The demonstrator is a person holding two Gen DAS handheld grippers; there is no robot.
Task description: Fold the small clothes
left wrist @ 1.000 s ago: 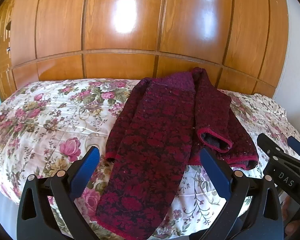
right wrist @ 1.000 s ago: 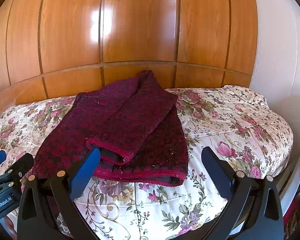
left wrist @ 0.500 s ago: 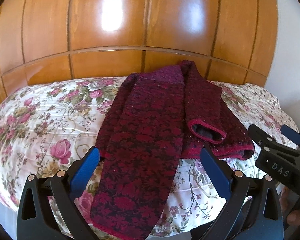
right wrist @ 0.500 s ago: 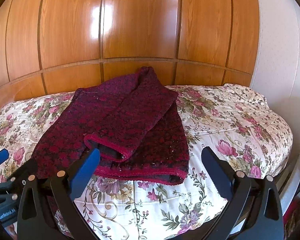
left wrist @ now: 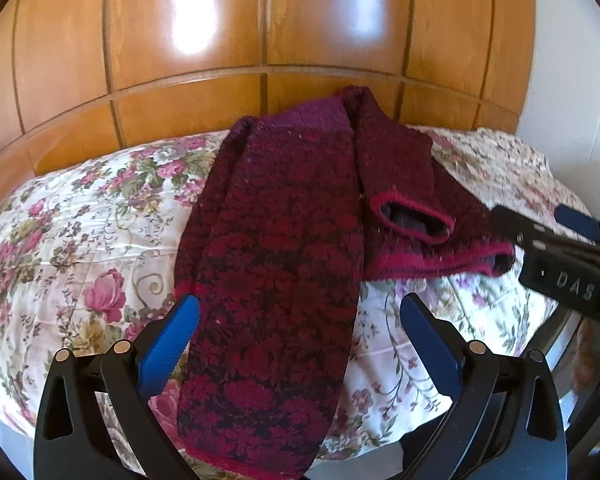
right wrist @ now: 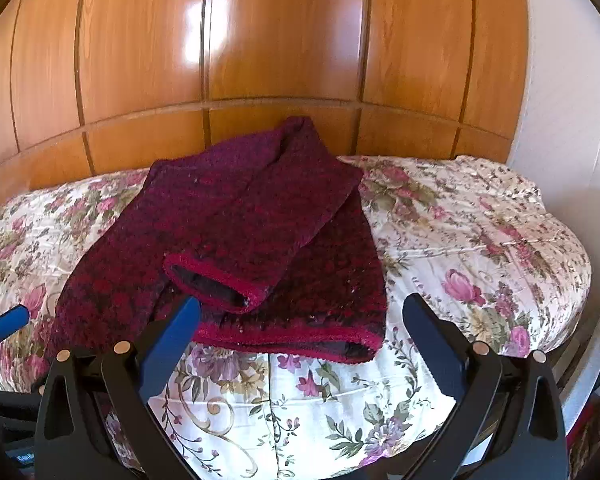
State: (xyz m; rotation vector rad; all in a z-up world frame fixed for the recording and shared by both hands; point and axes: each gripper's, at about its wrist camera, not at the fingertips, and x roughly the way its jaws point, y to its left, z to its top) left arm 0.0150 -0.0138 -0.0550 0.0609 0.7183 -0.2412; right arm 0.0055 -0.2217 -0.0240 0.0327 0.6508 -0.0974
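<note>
A dark red knitted cardigan [left wrist: 276,264] with a floral pattern lies on the flowered bedspread [left wrist: 80,248]. One long front panel runs toward me and hangs over the bed's near edge. A sleeve [left wrist: 400,184] is folded over the right half, its cuff open. My left gripper [left wrist: 296,320] hovers open over the long panel, holding nothing. In the right wrist view the cardigan [right wrist: 236,236] shows its folded sleeve [right wrist: 260,240] and hem. My right gripper [right wrist: 300,320] is open just above the hem, empty. The right gripper [left wrist: 556,240] also appears at the left wrist view's right edge.
A glossy wooden panelled headboard [right wrist: 284,60] rises behind the bed. A white wall [right wrist: 560,80] stands at the right. The bedspread [right wrist: 480,240] lies bare to the right of the cardigan. A person's hand [left wrist: 596,364] shows at the right edge of the left wrist view.
Both grippers have drifted forward and slightly lower toward the cardigan, which now looms larger. The right gripper has moved further into the left wrist view. The cardigan has not moved.
</note>
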